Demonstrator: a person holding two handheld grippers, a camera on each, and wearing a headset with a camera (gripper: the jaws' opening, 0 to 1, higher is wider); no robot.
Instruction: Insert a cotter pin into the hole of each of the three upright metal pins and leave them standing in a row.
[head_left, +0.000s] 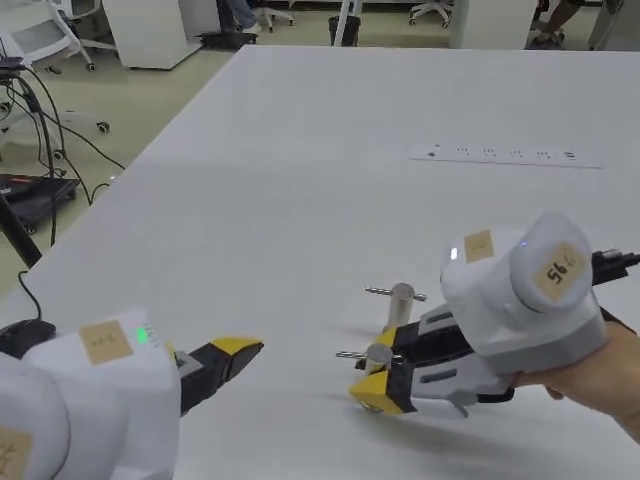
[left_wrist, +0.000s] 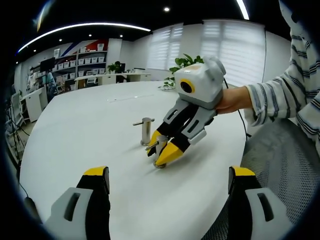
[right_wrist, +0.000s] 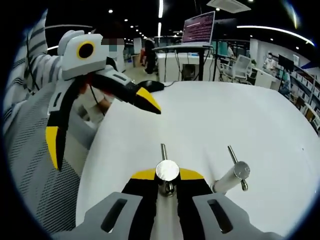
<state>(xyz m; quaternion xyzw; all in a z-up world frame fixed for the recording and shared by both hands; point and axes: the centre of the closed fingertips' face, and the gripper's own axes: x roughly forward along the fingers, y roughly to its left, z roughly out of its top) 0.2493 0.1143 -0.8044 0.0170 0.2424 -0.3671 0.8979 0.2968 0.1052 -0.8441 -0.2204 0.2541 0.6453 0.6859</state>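
Between the jaws of my right tool (left_wrist: 161, 146) one metal pin (right_wrist: 167, 171) is clamped, low at the tabletop (head_left: 300, 180), with a cotter pin (head_left: 350, 354) through it. Just beyond this tool's tips a second metal pin (head_left: 401, 296) stands upright, carrying its own cotter pin (head_left: 385, 292). My left tool (head_left: 232, 355) hovers well apart, jaws wide apart.

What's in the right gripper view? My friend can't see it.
The right gripper is shut on an upright metal pin with a cotter pin through it. A second pin stands beside it on the white table; the left gripper hangs open beyond.
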